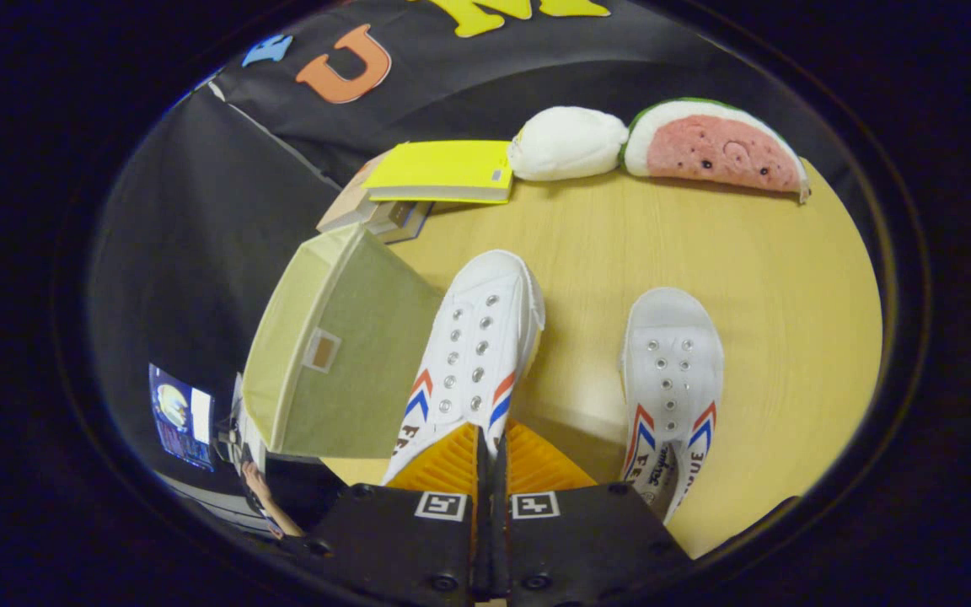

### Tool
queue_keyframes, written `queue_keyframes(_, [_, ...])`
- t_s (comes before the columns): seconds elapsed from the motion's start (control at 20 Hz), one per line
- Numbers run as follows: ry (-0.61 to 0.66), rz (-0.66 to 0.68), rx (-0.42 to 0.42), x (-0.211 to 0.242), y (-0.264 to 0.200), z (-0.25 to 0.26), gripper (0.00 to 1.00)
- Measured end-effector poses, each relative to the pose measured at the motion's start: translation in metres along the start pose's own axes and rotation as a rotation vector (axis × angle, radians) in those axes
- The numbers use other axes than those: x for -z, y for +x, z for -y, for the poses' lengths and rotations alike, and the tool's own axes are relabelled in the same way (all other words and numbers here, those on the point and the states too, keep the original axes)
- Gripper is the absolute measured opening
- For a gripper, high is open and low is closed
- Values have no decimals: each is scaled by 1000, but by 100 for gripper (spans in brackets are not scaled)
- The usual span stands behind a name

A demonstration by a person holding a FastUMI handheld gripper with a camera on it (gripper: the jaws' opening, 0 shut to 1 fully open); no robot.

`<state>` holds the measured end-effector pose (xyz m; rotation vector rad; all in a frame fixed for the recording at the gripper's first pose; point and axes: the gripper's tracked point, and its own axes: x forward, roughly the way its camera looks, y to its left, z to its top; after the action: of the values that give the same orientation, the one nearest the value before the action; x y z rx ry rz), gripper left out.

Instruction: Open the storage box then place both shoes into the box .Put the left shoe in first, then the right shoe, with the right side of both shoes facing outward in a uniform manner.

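Holding my gripper (492, 455) low in the frame, I see its two orange fingers (445, 464) drawn nearly together, with only a thin dark slit between them, and something of the left shoe (477, 354) seems pinched in that slit: the heel end of this shoe sits right at my fingertips, and its toe points up toward the centre of the frame. I judge I have it by the heel collar or tongue edge, though the contact itself is hidden behind the fingers, so I cannot be sure both pads press on it. The storage box (329, 362), a pale green fabric one, lies to the left of centre, tipped so that one flat side faces me; its near edge appears to touch the shoe's side. I cannot see its opening from here. The right shoe (671, 379) rests on the wooden table (789, 337) right of centre, apart from the first, toe also pointing up the frame. Along the top edge sit a yellow book (443, 169), a white plush (568, 142) and a watermelon plush (717, 150), well clear of my work. To do this step well, I should keep a firm, steady pinch, lift the shoe only enough to clear the tabletop, and swing it toward the box mouth without knocking the soft wall, which looks as if it would fold or slide easily. I should also mind the shoe's turn, so its right side ends up facing outward.
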<state>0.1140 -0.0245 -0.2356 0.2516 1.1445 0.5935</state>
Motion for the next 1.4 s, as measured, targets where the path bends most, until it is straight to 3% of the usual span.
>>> queue_keyframes(0.35, [59,205,-29,-19,-35,-48,6])
queue_keyframes(0.7, [48,312,-49,-34,-40,-121,6])
queue_keyframes(0.95, [36,334,-83,-30,-19,-181,6])
queue_keyframes(1.2, [79,298,-126,-19,18,-237,6])
queue_keyframes(1.4, [117,232,-114,-6,58,-262,6])
